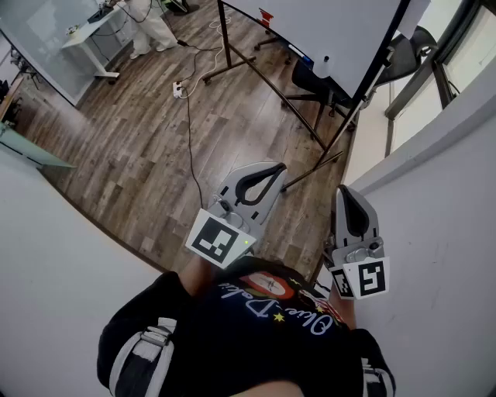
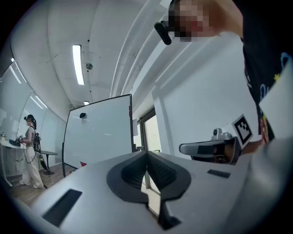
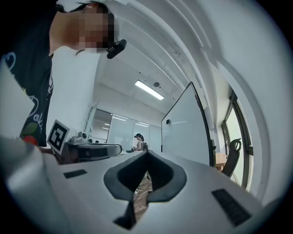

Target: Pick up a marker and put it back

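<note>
I cannot make out a marker in any view. My left gripper [image 1: 279,167] is held level in front of the person's chest, jaws shut with nothing between them; the left gripper view shows its tips [image 2: 147,153] meeting. My right gripper [image 1: 346,191] hangs beside it, also shut and empty, and its tips [image 3: 147,153] touch in the right gripper view. Both point toward a whiteboard [image 1: 325,31] on a wheeled stand across the wooden floor. A small red thing [image 1: 266,15] sits at the board's lower edge and shows as a red speck [image 2: 83,163] in the left gripper view.
White walls close in on the left [image 1: 54,264] and right [image 1: 442,233]. An office chair [image 1: 310,81] stands behind the whiteboard stand, and a white cable [image 1: 188,116] runs over the floor. Another person [image 1: 147,27] stands at a desk [image 1: 89,39] far off.
</note>
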`<action>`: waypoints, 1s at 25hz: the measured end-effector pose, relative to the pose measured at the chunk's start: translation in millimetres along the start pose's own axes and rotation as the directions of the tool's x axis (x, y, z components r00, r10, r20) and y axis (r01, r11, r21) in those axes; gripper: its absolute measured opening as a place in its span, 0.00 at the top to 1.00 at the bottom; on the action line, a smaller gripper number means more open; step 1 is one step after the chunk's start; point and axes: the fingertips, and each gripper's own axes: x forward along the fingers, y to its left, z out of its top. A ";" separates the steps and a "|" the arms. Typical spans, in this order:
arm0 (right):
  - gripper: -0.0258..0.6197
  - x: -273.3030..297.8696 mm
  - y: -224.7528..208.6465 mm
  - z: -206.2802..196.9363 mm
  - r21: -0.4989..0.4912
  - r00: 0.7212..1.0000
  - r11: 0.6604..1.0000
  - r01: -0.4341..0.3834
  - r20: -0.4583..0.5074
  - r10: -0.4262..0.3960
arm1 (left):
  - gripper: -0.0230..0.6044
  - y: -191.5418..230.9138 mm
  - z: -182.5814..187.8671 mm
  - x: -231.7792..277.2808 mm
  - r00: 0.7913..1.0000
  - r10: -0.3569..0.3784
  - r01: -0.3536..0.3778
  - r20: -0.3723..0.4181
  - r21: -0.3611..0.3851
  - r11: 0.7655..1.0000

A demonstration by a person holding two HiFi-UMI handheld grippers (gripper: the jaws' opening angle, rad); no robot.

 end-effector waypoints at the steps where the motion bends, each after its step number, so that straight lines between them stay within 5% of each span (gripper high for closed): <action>1: 0.96 0.3 0.1 0.1 -0.003 1.000 1.000 -0.001 -0.001 0.001 | 0.96 0.3 0.0 0.3 1.000 0.001 -0.001 0.001 -0.001 1.000; 20: 0.96 31.2 18.0 -11.7 0.022 0.994 0.996 -0.085 -0.065 0.086 | 0.96 31.2 2.1 8.7 0.997 -0.022 0.009 0.076 0.166 0.986; 25: 0.96 46.2 18.7 -11.4 0.002 0.996 0.999 -0.043 -0.073 0.043 | 0.96 53.9 -3.1 2.7 0.996 0.012 -0.021 0.092 0.100 0.995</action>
